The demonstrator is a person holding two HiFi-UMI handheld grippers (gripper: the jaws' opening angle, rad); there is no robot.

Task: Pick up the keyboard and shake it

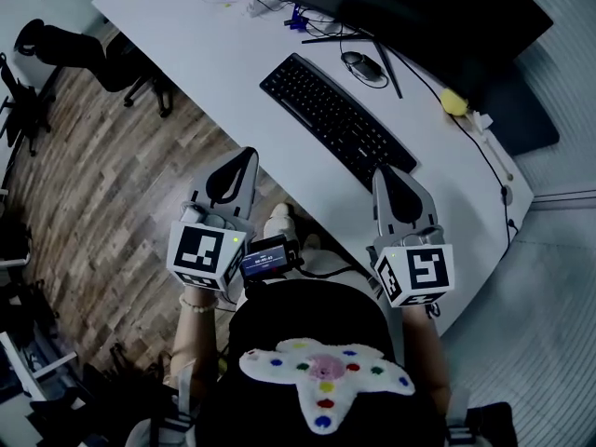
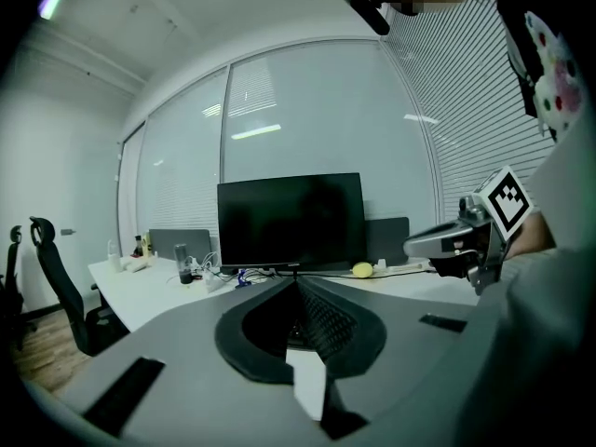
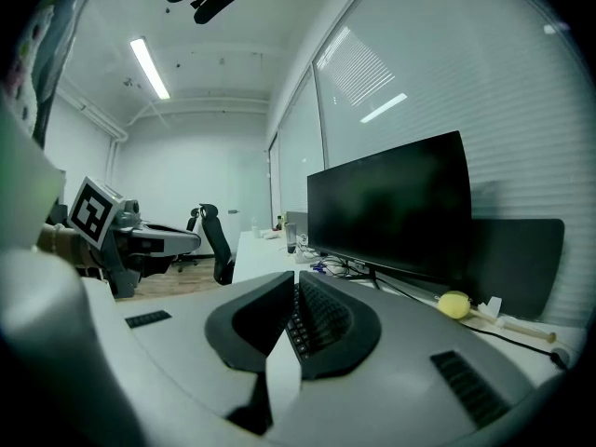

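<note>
Head view: a person stands at the near edge of a white worktop (image 1: 209,49) and holds one gripper in each hand, both pointing towards it.
Keyboard: a black keyboard (image 1: 337,119) lies flat and slantwise on the worktop, between the person and a dark monitor (image 1: 410,12).
Left gripper: the left gripper (image 1: 246,154) is over the wooden floor (image 1: 93,184), short of the worktop's edge and well apart from the keyboard's left end.
Left fingers: pressed together at the tips, with nothing pinched between them.
Right gripper: the right gripper (image 1: 382,172) has its tips at the worktop's near edge, just beside the keyboard's right end. No contact with the keyboard shows.
Right fingers: pressed together at the tips, holding nothing.
Keyboard and fingers: the keyboard lies ahead of both pairs of fingers. It sits closer to the right pair than to the left.
Right gripper view: rows of keys show through the gap behind the closed tips, with the monitor standing beyond them.
Nearby things: a mouse (image 1: 363,65) lies just past the keyboard's far edge. A small yellow object (image 1: 453,101) sits at the right of the worktop. A black office chair (image 1: 88,54) stands on the floor at the left.
</note>
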